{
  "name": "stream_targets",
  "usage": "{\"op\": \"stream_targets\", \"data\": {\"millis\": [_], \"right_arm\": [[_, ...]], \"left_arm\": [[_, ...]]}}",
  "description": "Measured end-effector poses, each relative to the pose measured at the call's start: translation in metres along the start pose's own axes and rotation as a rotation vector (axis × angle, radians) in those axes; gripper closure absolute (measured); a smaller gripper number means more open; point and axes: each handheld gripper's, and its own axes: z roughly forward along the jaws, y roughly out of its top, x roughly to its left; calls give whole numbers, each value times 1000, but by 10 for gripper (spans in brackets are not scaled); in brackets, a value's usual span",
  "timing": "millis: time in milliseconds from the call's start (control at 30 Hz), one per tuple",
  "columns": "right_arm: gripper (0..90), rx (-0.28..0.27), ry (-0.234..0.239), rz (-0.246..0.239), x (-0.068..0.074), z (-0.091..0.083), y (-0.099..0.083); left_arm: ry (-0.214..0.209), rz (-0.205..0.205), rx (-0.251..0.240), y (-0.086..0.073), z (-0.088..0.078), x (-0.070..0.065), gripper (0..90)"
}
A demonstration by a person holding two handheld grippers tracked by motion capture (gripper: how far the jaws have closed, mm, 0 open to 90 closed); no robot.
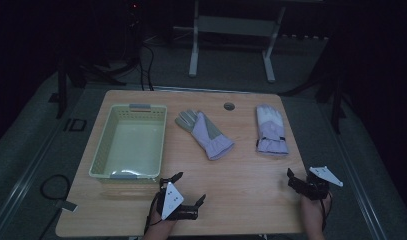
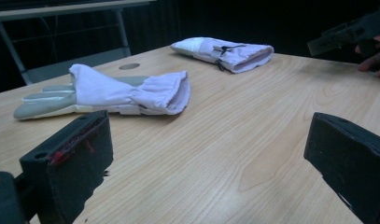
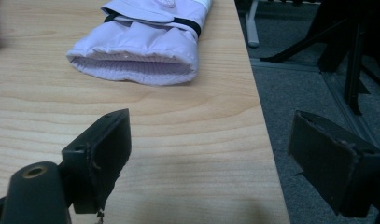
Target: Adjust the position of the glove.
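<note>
High view: on the wooden tabletop (image 1: 241, 175) lie 2 lilac gloves, the left glove (image 1: 205, 133) just right of a pale yellow basket (image 1: 102, 150), the right glove (image 1: 270, 129) near the right edge. The left gripper (image 1: 190, 190) and right gripper (image 1: 297, 179) sit at the near edge.

Left gripper view: its fingers (image 2: 71, 168) are spread wide, empty.

Right gripper view: its fingers (image 3: 101, 154) are spread too, holding nothing, short of the right glove's cuff.

Two lilac gloves (image 1: 205, 134) (image 1: 270, 130), one grey-palmed, a pale yellow basket (image 1: 103, 150), light woodgrain table (image 1: 241, 190).
</note>
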Motion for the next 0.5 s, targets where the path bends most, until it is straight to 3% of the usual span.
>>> {"op": "stream_targets", "data": {"millis": [167,500], "right_arm": [[136,14,-16,-39,5,1,0],[135,43,30,-27,2,3,3]], "left_arm": [[-8,-23,4,0,0,3,13],[-17,-33,5,0,0,4,13]]}}
